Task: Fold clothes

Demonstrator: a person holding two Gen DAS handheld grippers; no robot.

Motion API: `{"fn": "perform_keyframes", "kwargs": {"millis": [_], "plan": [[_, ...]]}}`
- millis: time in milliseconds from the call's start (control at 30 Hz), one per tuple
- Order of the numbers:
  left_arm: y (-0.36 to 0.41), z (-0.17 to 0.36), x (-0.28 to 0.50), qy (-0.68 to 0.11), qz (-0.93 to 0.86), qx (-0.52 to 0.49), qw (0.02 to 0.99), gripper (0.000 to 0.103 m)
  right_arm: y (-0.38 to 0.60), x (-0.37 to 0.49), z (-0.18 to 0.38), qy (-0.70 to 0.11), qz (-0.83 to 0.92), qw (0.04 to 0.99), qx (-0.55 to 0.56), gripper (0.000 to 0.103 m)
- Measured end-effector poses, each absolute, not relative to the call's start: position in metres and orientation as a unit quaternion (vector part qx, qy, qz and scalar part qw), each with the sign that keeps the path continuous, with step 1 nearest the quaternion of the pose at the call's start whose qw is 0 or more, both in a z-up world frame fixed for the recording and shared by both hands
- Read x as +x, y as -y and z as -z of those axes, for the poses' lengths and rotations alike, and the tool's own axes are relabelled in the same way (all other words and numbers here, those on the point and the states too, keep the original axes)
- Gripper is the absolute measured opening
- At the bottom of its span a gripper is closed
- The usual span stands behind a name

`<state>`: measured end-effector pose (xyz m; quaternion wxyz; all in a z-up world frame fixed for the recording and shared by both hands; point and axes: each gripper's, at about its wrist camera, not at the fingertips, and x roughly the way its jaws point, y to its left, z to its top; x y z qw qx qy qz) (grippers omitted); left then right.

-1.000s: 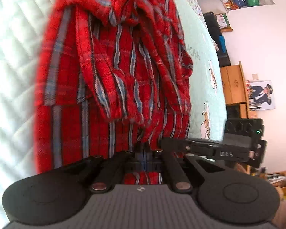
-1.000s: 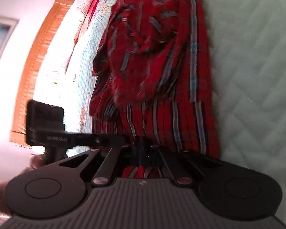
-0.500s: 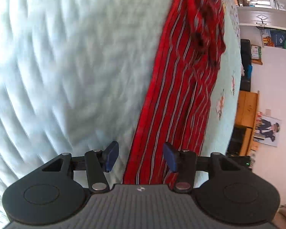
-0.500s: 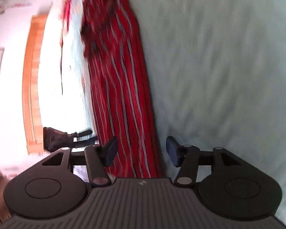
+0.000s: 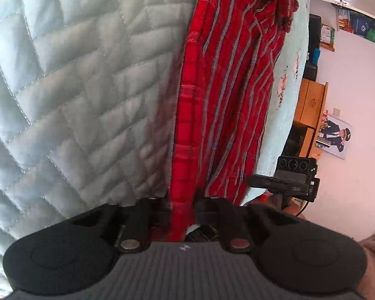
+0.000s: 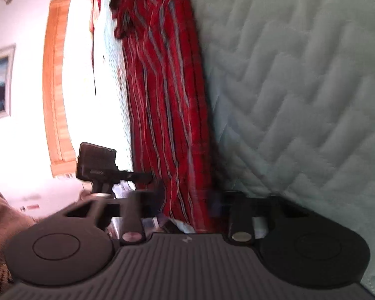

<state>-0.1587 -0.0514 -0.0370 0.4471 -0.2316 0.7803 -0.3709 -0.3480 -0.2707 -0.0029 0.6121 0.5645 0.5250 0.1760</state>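
On quilt point(image 5: 75, 87), plaid shirt point(image 5: 225, 87) stretches lengthwise away.

pale quilted bedspread point(image 5: 75, 80) – white wall point(image 5: 350, 80), wooden cabinet point(image 5: 311, 102) beyond.

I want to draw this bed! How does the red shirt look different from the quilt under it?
The shirt is bright red with thin pale stripes; the quilt is plain pale blue-green. The shirt lies in a long narrow band with a bunched far end; the quilt spreads wide, stitched in zigzag blocks. Both are soft cloth.
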Motion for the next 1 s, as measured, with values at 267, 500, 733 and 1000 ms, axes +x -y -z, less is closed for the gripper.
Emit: {"fn": "perform_keyframes", "kwargs": {"millis": [267, 500, 733, 1000], "plan": [[0.067, -0.057, -0.115, -0.698, 0.427, -0.333, 0.469, 0.006, 0.288, -0.293, -0.093, -0.467, -0.267, 0.626, 0.564, 0.004], [0.119, -0.124, -0.006, -0.56, 0.491, -0.419, 0.52, 0.006, 0.333, -0.187, -0.16, -0.334, -0.322, 0.679, 0.568, 0.004], [0.212, -0.073, 0.131, -0.509, 0.49, -0.421, 0.569, 0.007, 0.416, -0.056, -0.105, -0.202, -0.307, 0.707, 0.604, 0.004], [0.252, -0.002, 0.215, -0.518, 0.407, -0.393, 0.641, 0.006, 0.458, 0.05, 0.048, -0.171, -0.151, 0.674, 0.703, 0.004]]}}
